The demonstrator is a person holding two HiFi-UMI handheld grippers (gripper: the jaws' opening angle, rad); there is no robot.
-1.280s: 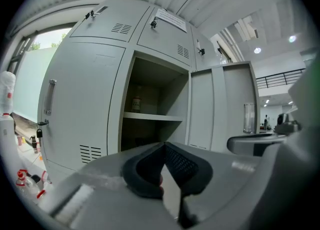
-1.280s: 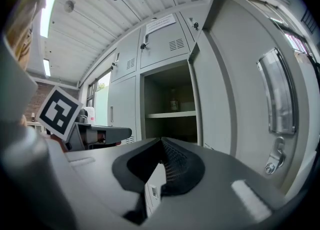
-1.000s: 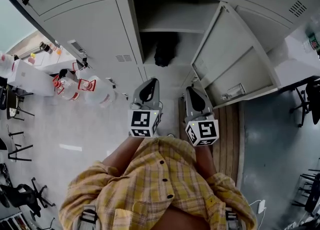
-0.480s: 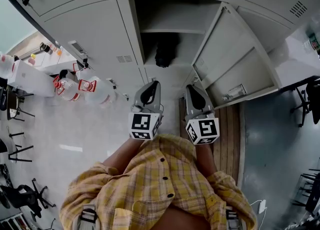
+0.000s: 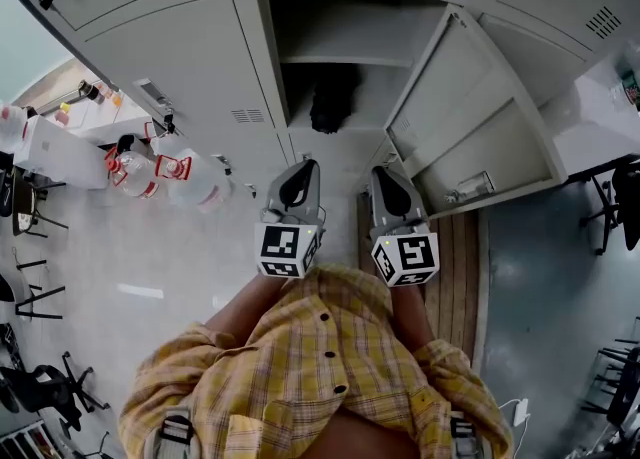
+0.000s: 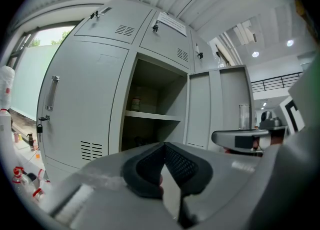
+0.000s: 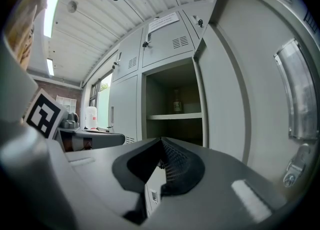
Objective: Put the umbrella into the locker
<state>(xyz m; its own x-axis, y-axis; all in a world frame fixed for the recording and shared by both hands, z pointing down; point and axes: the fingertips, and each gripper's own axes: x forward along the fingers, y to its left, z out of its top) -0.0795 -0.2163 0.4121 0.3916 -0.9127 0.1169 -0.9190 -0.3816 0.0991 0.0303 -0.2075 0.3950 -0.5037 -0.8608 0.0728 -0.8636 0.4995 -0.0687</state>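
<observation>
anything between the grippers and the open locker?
Nothing visible. The door is swung wide to the right, and the locker stands open straight ahead of the left gripper and right gripper, both shut and empty. A dark thing, possibly the umbrella, already lies under its shelf.

Open locker (image 5: 300, 7), one shelf (image 5: 345, 50); room floor (image 5: 130, 257) in front.

Shelf: a single small bottle (image 7: 177, 102) upright near the back, rest bare. Under it, lower compartment: dark umbrella (image 5: 330, 99) bundled against the back wall. Floor: pale, glossy; clear water jugs (image 5: 150, 175) with red handles clustered at the left by the locker fronts; brown plank strip (image 5: 455, 267) beneath the swung-out door; black chairs (image 5: 40, 387) at the far left edge.
</observation>
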